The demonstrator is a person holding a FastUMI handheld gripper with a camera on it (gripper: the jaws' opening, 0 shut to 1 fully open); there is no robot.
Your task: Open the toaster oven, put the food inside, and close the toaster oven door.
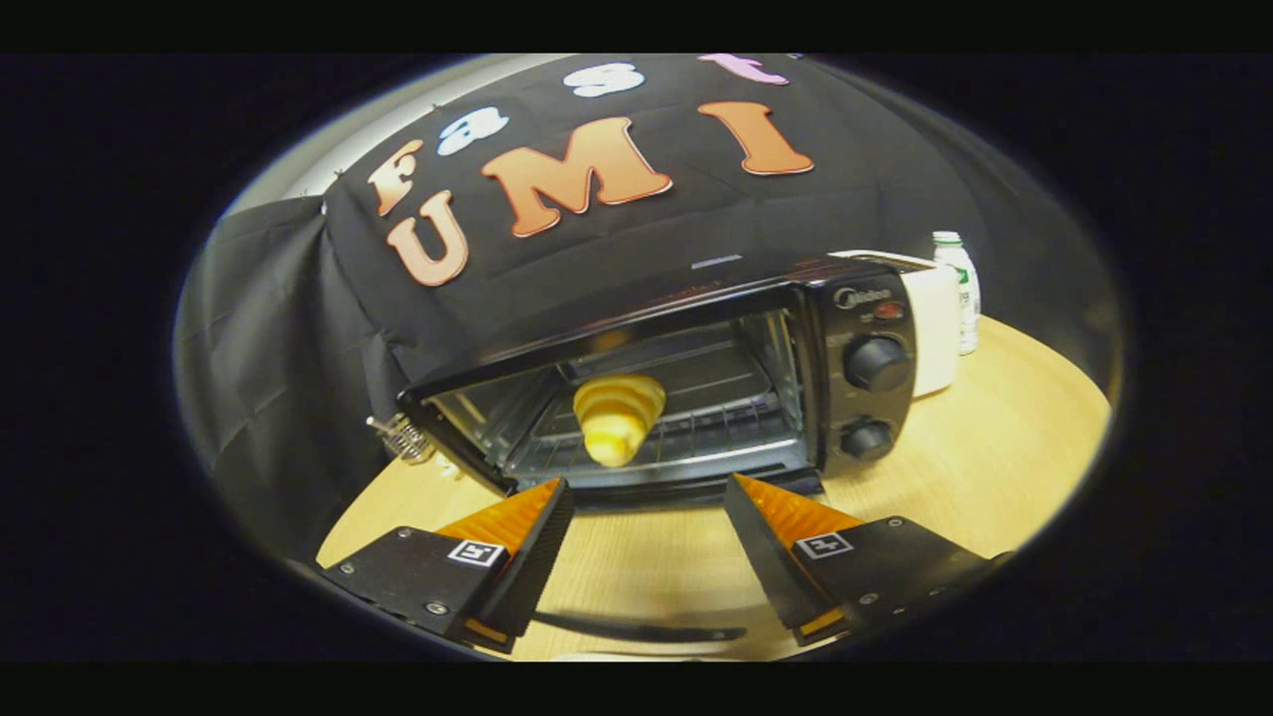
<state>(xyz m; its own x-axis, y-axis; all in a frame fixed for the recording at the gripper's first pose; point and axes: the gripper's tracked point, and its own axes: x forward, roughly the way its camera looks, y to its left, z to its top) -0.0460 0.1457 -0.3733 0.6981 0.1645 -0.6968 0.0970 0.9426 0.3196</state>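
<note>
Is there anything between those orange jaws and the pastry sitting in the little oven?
Nothing visible. The gripper is open and empty just outside the toaster oven, whose front stands open. The croissant rests on the rack beyond the jaws, with only bare space between.

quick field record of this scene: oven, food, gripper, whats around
toaster oven: on the wooden table, door down and open
croissant: on the rack inside the oven
hand-held gripper: open, holding nothing, fingers apart just in front of the oven mouth
knobs: two on the oven's panel
bottle: behind the oven, next to a white appliance
step left: close the door
</note>
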